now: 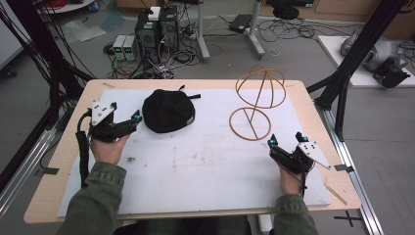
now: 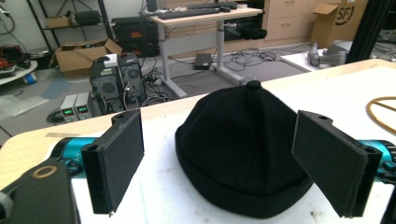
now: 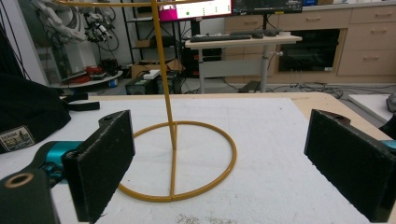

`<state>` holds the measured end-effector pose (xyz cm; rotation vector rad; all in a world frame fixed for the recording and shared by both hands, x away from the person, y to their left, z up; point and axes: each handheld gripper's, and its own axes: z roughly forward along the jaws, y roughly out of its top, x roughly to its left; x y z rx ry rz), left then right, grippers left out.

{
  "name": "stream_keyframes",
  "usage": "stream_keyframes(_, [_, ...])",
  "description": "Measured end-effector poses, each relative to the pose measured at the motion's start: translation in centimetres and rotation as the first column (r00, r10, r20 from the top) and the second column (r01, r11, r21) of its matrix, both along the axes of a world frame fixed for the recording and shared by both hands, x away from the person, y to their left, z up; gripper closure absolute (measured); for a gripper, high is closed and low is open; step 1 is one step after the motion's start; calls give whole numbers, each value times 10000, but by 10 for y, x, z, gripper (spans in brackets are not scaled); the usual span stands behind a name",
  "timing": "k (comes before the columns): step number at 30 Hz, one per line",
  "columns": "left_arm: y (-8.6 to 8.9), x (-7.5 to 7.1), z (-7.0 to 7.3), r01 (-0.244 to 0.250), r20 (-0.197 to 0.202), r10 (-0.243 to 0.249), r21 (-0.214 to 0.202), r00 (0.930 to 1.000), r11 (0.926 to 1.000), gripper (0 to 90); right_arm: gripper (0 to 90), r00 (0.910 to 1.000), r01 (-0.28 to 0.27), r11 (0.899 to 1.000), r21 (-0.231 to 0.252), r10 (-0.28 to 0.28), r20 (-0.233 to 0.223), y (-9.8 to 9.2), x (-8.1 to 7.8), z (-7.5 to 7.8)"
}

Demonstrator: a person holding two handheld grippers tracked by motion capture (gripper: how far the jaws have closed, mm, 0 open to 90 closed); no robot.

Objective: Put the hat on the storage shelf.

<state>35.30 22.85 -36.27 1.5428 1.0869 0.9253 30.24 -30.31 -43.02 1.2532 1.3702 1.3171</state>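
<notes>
- White foam padding [image 1: 195, 166] covers most of your wooden table [image 1: 313, 112], with a cluttered lab floor of cables and computer boxes beyond the far edge.
- Your left gripper [image 1: 128, 121] has its jaws spread wide, empty, just beside the left side of the black cap [image 1: 168, 110], which sits on the far-left part of the pad.
- Your right gripper [image 1: 285, 139] is also wide open and empty, near the base ring of the yellow wire hat stand [image 1: 254, 105] at far right.
- The soft cap will likely fold or slide if you pinch only its brim; take a firm bite of fabric.
- That stand looks light, so a bump from either jaw or the swinging cap could tip it toward the far edge.
- Between cap and stand the pad is open, giving you free room for carrying across; the near half is bare too.
</notes>
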Motion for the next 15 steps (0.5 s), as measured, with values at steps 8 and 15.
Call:
stream_keyframes(8, [-16, 21, -3, 283, -491, -283, -21, 9984, 9996, 173, 77, 10000, -32, 10000, 15, 32, -27, 0, 1, 0])
stream_keyframes(15, [-34, 39, -9, 593, -1001, -576, 137, 9933, 9981, 174, 77, 10000, -9, 10000, -27, 9, -18, -1, 1, 0])
